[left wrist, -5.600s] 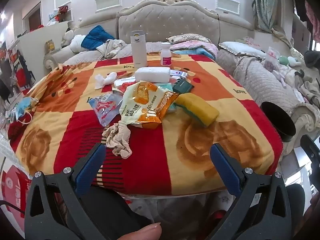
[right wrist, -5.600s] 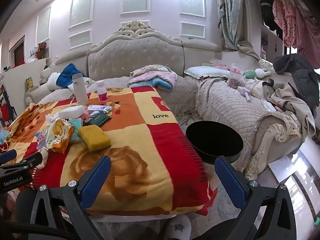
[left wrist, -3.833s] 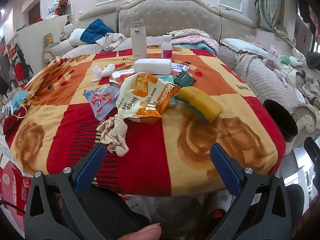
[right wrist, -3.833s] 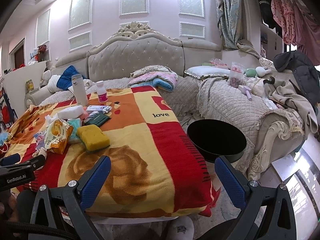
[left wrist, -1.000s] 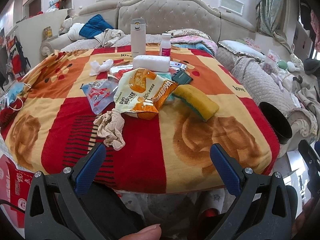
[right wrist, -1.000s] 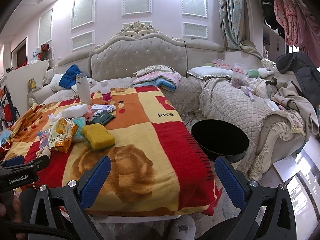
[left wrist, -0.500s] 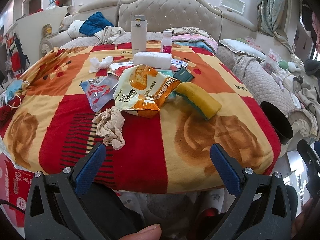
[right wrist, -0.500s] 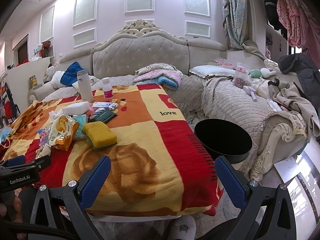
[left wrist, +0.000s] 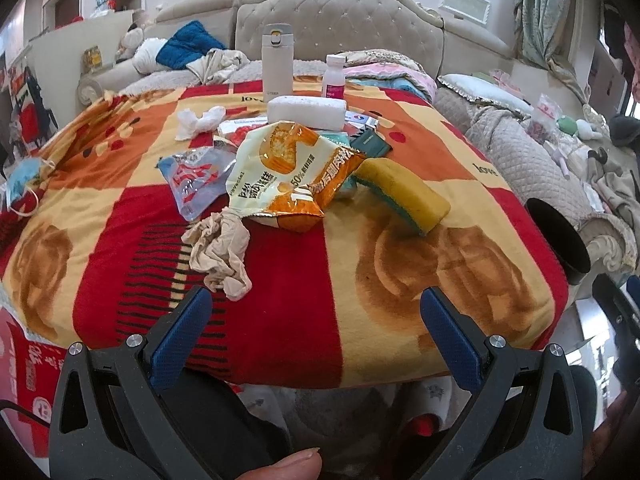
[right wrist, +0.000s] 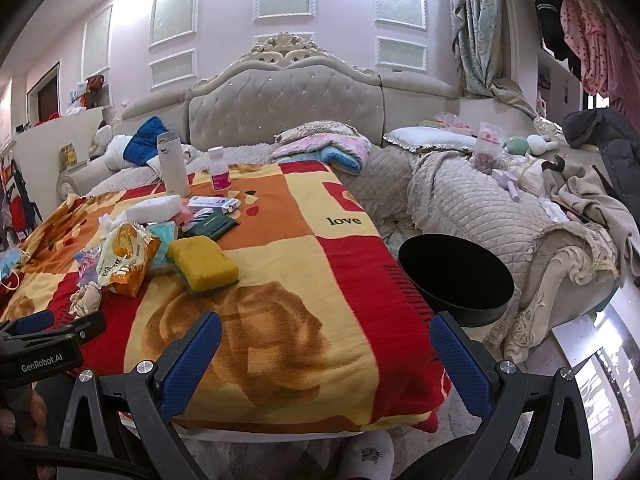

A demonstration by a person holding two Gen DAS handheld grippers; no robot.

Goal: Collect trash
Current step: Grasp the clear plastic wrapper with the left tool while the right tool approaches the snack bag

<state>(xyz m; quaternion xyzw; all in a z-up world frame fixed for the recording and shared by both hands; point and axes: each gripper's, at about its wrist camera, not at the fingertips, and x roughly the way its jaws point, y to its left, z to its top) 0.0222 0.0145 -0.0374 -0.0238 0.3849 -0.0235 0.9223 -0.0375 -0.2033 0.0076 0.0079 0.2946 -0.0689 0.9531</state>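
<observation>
Trash lies on the red and yellow blanket [left wrist: 304, 304]: a crumpled beige tissue [left wrist: 220, 248], an orange and white snack bag [left wrist: 288, 172], a clear red-printed wrapper [left wrist: 192, 180], a white tissue wad [left wrist: 200, 120]. My left gripper [left wrist: 316, 304] hovers open over the blanket's near edge, just short of the beige tissue, holding nothing. My right gripper [right wrist: 326, 332] is open and empty over the blanket's near right corner [right wrist: 280, 340]. A black trash bin [right wrist: 456, 276] stands on the floor to the right of the table. The snack bag [right wrist: 124, 264] also shows in the right wrist view.
A yellow sponge [left wrist: 400, 196], a white block [left wrist: 306, 112], a white flask [left wrist: 276, 64], a pill bottle [left wrist: 334, 76], a dark wallet [left wrist: 370, 144] and small boxes share the blanket. A blue face mask [left wrist: 24, 180] lies at the left edge. Quilted sofas surround the table.
Both grippers have drifted a little closer to the table; the trash pile looms slightly larger. Nothing on the blanket has moved, and both stay open.
</observation>
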